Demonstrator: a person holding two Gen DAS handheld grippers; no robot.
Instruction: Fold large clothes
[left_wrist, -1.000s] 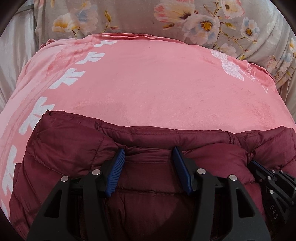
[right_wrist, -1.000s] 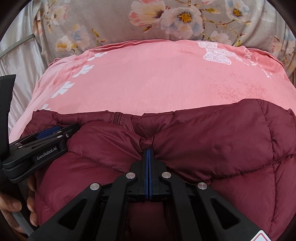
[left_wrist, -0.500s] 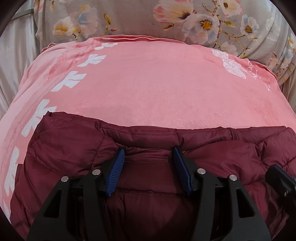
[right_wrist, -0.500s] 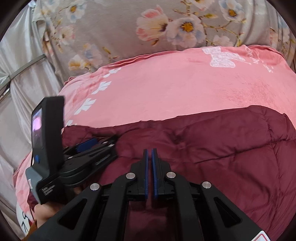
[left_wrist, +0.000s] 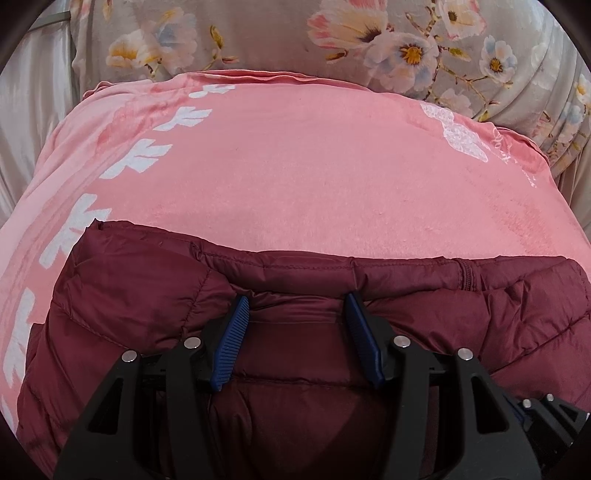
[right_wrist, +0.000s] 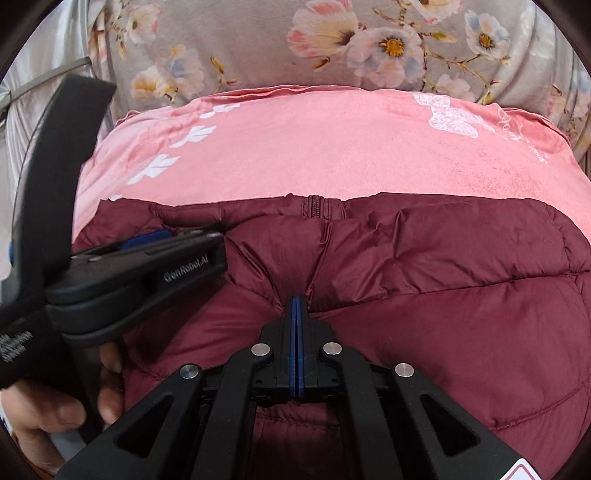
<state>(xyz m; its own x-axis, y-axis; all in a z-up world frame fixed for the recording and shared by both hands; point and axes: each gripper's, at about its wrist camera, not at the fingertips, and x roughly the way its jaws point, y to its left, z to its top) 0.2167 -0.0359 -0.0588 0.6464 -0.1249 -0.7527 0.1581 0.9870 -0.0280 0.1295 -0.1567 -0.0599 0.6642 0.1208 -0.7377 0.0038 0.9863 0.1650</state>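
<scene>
Maroon and quilted, the puffer jacket (left_wrist: 155, 295) lies on the near part of a pink blanket (left_wrist: 314, 177), its zipper (right_wrist: 317, 207) at the far edge. The left hand-held gripper (left_wrist: 297, 308) stands wide, its fingers resting on the jacket to either side of a fold. The right hand-held gripper (right_wrist: 297, 299) is pinched tight on a pleat of jacket cloth. Beyond the blanket hangs a flowered sheet (right_wrist: 369, 40).

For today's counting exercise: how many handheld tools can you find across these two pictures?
2. The right tool is at bottom centre of its own view, shut on a pinch of the maroon jacket. The left tool is open over the jacket's collar edge. None seem hidden.
</scene>
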